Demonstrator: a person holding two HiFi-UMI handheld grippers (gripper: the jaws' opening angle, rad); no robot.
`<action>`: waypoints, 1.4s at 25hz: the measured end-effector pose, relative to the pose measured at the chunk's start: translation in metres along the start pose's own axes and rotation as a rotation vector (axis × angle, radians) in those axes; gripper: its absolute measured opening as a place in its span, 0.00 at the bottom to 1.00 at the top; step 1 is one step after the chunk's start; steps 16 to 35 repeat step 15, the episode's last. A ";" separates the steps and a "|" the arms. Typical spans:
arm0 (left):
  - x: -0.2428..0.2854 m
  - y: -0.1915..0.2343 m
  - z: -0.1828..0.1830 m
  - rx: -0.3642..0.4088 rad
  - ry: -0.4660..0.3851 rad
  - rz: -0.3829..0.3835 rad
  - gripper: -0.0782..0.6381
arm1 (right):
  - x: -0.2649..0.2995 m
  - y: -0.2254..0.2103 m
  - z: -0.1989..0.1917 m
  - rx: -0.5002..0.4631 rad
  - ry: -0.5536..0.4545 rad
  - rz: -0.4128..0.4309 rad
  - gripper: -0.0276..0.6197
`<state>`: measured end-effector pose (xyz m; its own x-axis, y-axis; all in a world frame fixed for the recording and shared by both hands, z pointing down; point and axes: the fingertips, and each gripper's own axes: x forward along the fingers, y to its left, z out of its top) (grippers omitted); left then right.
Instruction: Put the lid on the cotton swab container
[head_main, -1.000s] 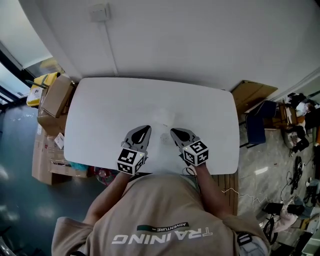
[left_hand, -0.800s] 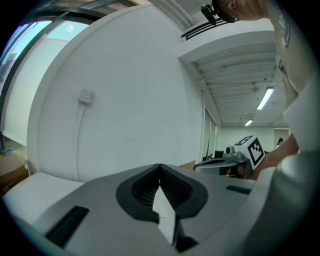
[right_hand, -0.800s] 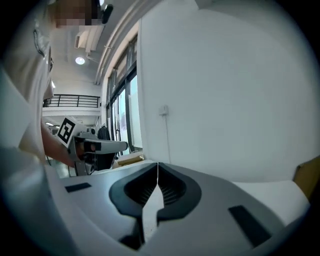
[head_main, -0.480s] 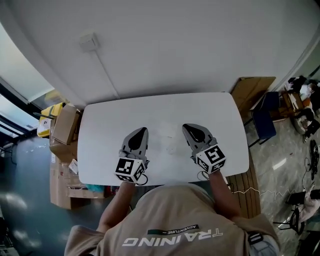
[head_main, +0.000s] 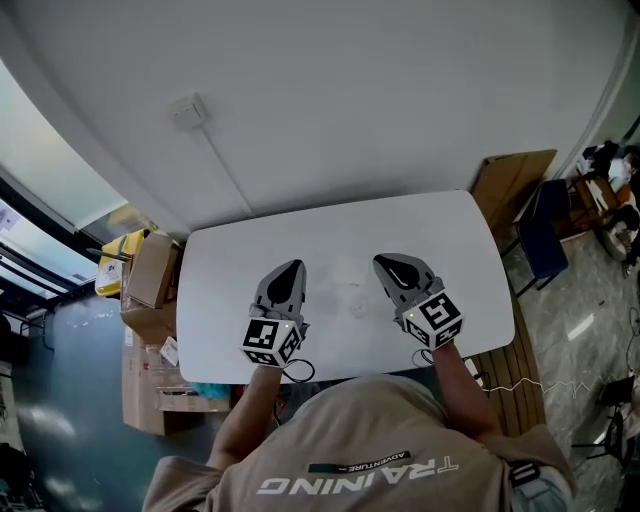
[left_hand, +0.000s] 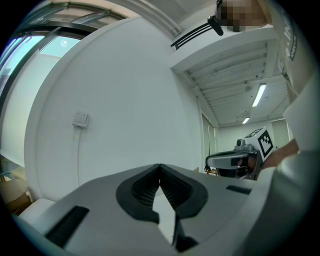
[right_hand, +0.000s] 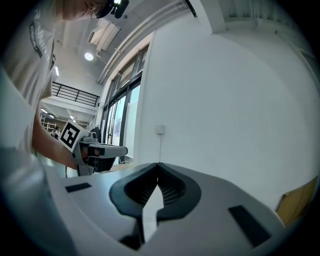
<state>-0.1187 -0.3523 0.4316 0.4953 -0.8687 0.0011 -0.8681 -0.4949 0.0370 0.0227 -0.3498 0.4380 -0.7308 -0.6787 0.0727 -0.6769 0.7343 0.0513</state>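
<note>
In the head view, two faint see-through items lie on the white table (head_main: 230, 260): a small round one (head_main: 357, 307) and a paler one (head_main: 349, 268) just behind it. Which is the cotton swab container and which the lid I cannot tell. My left gripper (head_main: 292, 270) hovers to their left and my right gripper (head_main: 386, 263) to their right, both raised and apart from them. Both grippers' jaws are closed tip to tip with nothing between. Each gripper view looks at the wall and catches the other gripper: the right one (left_hand: 240, 160), the left one (right_hand: 95, 150).
Cardboard boxes (head_main: 150, 285) stand on the floor left of the table. A brown board (head_main: 510, 175) and a dark chair (head_main: 548, 232) are at the right. A wall socket (head_main: 187, 110) with a cable sits behind the table.
The grippers have moved apart, the right one shifting to the right. The head camera has tilted, so the table sits lower and further right in view. Both grippers stay shut.
</note>
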 end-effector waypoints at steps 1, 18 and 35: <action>-0.001 0.000 0.000 -0.001 0.000 0.001 0.13 | 0.000 0.001 0.001 -0.003 0.001 0.005 0.07; 0.004 -0.002 0.001 -0.013 -0.002 0.000 0.13 | -0.001 -0.007 0.005 0.001 -0.003 0.011 0.07; 0.004 -0.002 0.001 -0.013 -0.002 0.000 0.13 | -0.001 -0.007 0.005 0.001 -0.003 0.011 0.07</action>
